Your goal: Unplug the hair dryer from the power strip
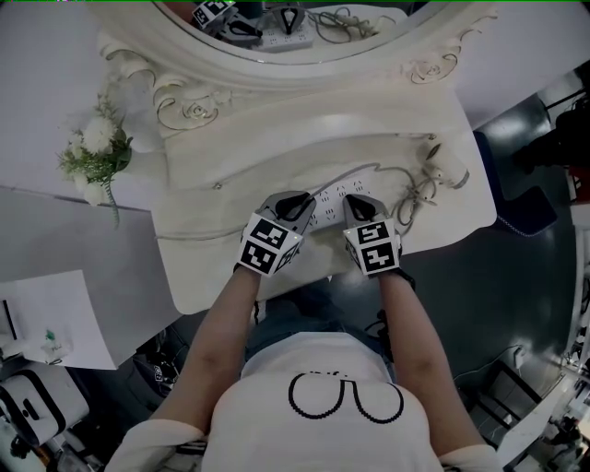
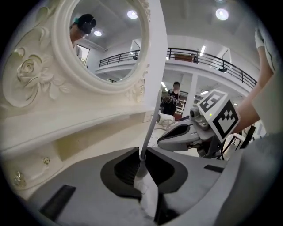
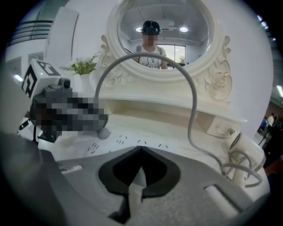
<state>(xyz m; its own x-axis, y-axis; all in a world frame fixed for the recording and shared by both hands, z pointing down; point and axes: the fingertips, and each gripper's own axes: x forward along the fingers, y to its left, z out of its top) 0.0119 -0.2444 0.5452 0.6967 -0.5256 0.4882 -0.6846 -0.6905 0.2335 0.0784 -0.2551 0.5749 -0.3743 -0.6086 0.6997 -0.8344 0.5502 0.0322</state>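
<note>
The white power strip [image 1: 330, 195] lies near the front of the white dressing table [image 1: 221, 198]. My left gripper [image 1: 297, 201] is at its left end, shut on the white plug [image 2: 147, 187]. The grey cord [image 2: 150, 128] rises from between its jaws. I cannot tell whether the prongs sit in a socket. The cord [image 3: 191, 101] arcs over to the white hair dryer [image 1: 449, 168] lying at the table's right end. My right gripper [image 1: 355, 203] is beside the left one, shut with nothing in it, tips down on the strip [image 3: 128, 142].
An oval mirror [image 1: 304, 28] in a carved frame stands at the back of the table. A bunch of white flowers [image 1: 97, 147] sits left of it. The table's front edge is just below both grippers. Loose cord loops [image 3: 241, 170] lie by the dryer.
</note>
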